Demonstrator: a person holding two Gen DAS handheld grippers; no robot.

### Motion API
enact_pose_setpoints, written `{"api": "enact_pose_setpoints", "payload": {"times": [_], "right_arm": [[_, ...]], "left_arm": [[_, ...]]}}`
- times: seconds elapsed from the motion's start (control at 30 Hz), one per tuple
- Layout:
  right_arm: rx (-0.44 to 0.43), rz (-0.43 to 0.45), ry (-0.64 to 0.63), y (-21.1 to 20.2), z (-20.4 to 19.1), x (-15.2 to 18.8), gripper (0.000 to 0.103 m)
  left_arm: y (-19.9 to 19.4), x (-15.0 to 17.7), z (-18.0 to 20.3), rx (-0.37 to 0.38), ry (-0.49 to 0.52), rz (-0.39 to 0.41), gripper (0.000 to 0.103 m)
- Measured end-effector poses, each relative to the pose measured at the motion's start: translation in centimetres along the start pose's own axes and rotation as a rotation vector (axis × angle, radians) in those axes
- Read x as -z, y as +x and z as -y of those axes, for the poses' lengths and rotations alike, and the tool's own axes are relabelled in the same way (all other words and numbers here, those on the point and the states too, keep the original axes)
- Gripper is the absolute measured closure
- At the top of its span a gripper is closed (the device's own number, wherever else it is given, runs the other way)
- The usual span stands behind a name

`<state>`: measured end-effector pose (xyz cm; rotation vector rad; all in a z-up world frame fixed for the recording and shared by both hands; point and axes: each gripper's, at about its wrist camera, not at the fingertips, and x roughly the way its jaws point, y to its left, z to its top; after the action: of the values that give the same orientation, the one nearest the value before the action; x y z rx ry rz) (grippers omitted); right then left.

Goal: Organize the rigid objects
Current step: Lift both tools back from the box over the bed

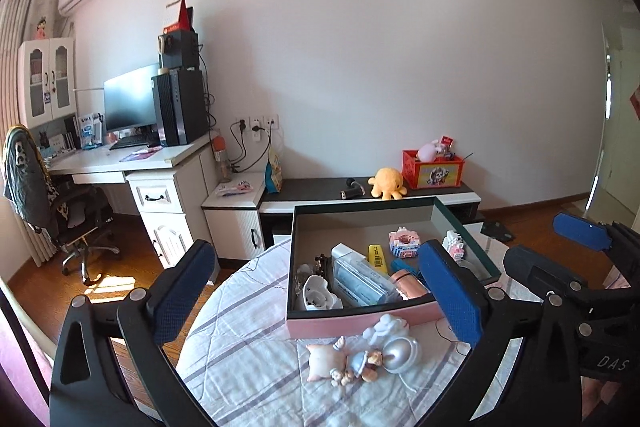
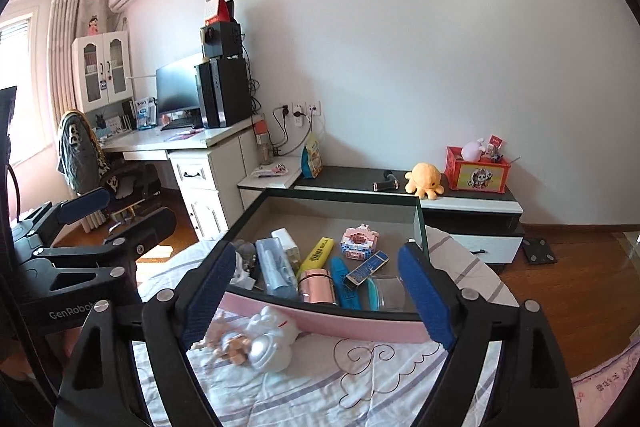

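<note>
1. The left gripper (image 1: pixel 316 291) and right gripper (image 2: pixel 320 297) both hold their fingers wide, gripping nothing.
2. The pink-sided open cardboard box (image 1: pixel 360 321) sits on the striped quilted bed (image 1: pixel 248 367), already collecting small items.
3. The pale ceramic figurines (image 1: pixel 352 357) lie just before it, probably awaiting pickup.

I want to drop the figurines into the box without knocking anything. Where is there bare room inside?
The far half of the pink-sided box is bare grey floor, between its back wall and the pink block house. The near half is packed: yellow highlighter, rose-gold cylinder, blue case. Both grippers are open and empty.
</note>
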<state>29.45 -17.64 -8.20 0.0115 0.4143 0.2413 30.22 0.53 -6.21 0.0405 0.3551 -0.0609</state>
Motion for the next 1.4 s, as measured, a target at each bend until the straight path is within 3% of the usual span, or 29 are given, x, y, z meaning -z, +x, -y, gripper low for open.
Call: {"api": "enact_pose_setpoints", "payload": {"times": [0.07,0.1,0.37,0.63,1.07,1.4], "right_arm": [[0.014,0.03,-0.003,-2.4,-1.1,0.0,0.001],[0.018,0.059,-0.003,-3.9,-1.6,0.2,0.0],[0.093,0.188,-0.019,-13.0,-4.6,1.3,0.0],[0.114,0.246,-0.031,-18.4,-6.0,2.4,0.0],[0.123,0.275,-0.044,-20.7,-7.2,2.7,0.0],[0.124,0.221,-0.034,-18.4,-6.5,2.9,0.0]], "left_arm": [[-2.9,0.1,0.0,0.0,-0.012,0.029,0.0],[-4.4,0.2,-0.2,0.001,-0.017,0.05,0.0],[-13.5,1.6,0.0,-0.005,-0.022,0.15,0.0],[-19.1,2.6,0.1,-0.001,-0.025,0.222,0.0],[-21.2,2.8,0.0,-0.016,-0.028,0.253,0.0],[-18.2,3.2,0.0,-0.018,-0.026,0.188,0.0]]}}
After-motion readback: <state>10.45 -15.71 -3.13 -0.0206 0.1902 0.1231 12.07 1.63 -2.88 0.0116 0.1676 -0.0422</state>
